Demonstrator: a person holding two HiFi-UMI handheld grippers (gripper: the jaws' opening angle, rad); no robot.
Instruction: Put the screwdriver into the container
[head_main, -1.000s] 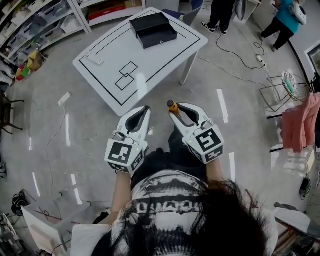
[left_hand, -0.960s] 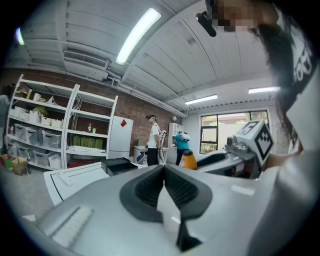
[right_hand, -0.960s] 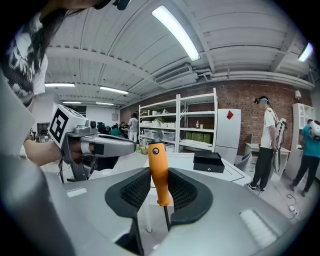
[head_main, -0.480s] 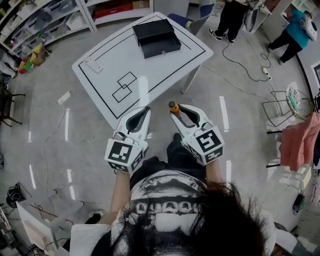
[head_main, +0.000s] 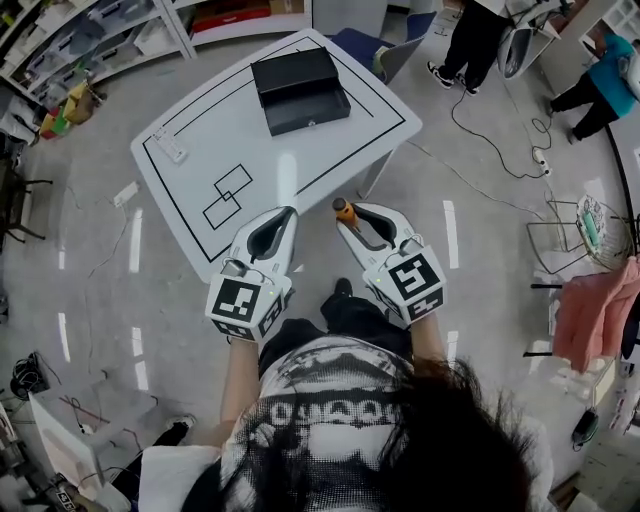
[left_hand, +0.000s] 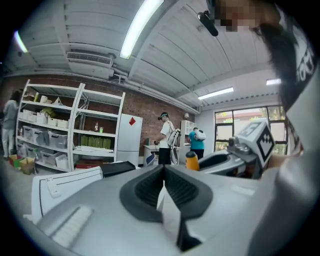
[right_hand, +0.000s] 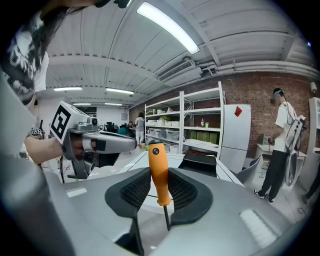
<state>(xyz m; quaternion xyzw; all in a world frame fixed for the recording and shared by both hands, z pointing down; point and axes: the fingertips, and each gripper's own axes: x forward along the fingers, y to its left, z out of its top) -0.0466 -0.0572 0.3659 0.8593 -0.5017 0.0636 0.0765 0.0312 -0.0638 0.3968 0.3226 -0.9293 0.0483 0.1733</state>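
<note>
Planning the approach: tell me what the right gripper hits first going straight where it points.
Likely the white table, near edge, before the black container; the right gripper's height is unclear.

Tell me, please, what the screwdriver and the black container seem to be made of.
The screwdriver has a smooth orange handle with a soft sheen, so it is probably plastic. Its shaft is thin and dark, likely steel. The container is matte black with flat, sharp-edged walls. It could be plastic or painted metal, and I can't tell which.
</note>
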